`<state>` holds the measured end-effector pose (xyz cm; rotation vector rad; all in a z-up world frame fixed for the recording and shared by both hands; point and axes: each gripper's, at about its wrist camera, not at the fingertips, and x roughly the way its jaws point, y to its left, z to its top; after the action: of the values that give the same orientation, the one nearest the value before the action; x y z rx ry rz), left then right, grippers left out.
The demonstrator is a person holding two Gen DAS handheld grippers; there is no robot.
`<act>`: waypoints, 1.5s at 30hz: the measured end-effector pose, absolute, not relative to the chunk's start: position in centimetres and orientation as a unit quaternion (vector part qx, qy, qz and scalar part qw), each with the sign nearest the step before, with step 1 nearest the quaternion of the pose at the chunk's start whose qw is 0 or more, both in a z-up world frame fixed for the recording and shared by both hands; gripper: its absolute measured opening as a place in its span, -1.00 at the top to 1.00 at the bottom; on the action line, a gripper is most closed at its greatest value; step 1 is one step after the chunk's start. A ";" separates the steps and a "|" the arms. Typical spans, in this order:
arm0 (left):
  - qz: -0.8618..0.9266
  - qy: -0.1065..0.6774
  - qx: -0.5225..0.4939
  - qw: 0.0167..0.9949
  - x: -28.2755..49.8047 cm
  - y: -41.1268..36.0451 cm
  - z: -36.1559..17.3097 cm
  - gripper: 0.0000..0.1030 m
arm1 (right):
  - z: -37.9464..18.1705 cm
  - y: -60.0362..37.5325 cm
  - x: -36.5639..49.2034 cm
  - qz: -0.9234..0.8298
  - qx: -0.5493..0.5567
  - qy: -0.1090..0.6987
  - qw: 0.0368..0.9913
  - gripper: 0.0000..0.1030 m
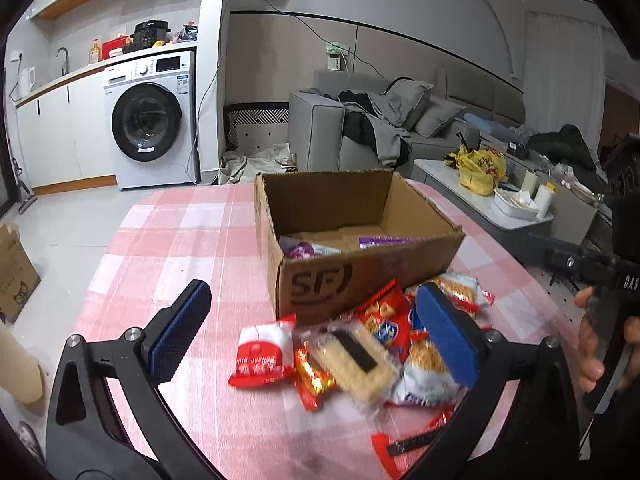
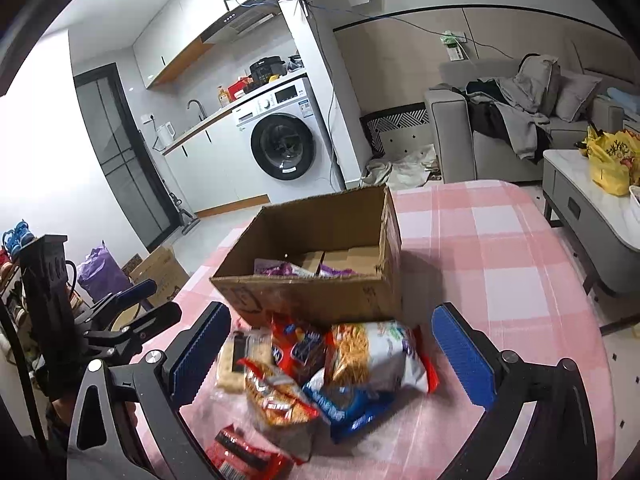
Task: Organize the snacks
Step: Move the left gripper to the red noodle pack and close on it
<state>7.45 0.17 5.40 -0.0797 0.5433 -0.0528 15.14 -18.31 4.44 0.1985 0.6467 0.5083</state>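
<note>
An open cardboard box (image 1: 320, 284) (image 2: 312, 300) stands on the pink checked tablecloth with purple packets (image 1: 304, 249) (image 2: 280, 269) inside. A pile of snack packets lies in front of it: a cracker pack (image 1: 354, 358) (image 2: 236, 356), a red and white packet (image 1: 262, 354), a red packet (image 1: 382, 316), a noodle bag (image 2: 372, 354) and a blue packet (image 2: 344, 404). My left gripper (image 1: 316, 332) is open over the pile, empty. My right gripper (image 2: 332, 354) is open over the pile, empty. The left gripper shows at the left edge of the right wrist view (image 2: 132, 312).
The table (image 1: 172, 240) (image 2: 500, 248) ends a little beyond the box. A washing machine (image 1: 152, 120), a grey sofa (image 1: 360, 128) and a low coffee table (image 2: 592, 200) with a yellow bag (image 2: 608, 160) stand beyond. Another cardboard box (image 1: 12, 272) sits on the floor at left.
</note>
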 end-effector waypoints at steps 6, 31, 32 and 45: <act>-0.029 0.278 -0.036 0.959 4.7 -0.1 4.5 -0.98 | 3.8 -17.9 12.9 0.243 0.083 0.327 0.909 -0.99; -0.042 0.328 -0.036 0.943 -0.8 -2.0 1.1 -0.98 | -0.5 -16.9 8.4 0.233 0.035 0.380 0.894 -0.99; -0.044 0.329 -0.034 0.943 -1.0 -2.2 1.0 -0.98 | -0.6 -16.9 8.3 0.234 0.035 0.381 0.894 -0.99; -0.076 0.367 -0.009 0.927 -0.9 -5.3 -1.1 -0.98 | -2.0 -17.2 7.8 0.229 0.031 0.400 0.887 -0.99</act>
<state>-0.91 -5.26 -1.15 -0.0180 0.7529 -0.1552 7.80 -17.23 -2.04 0.0654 0.8318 0.4758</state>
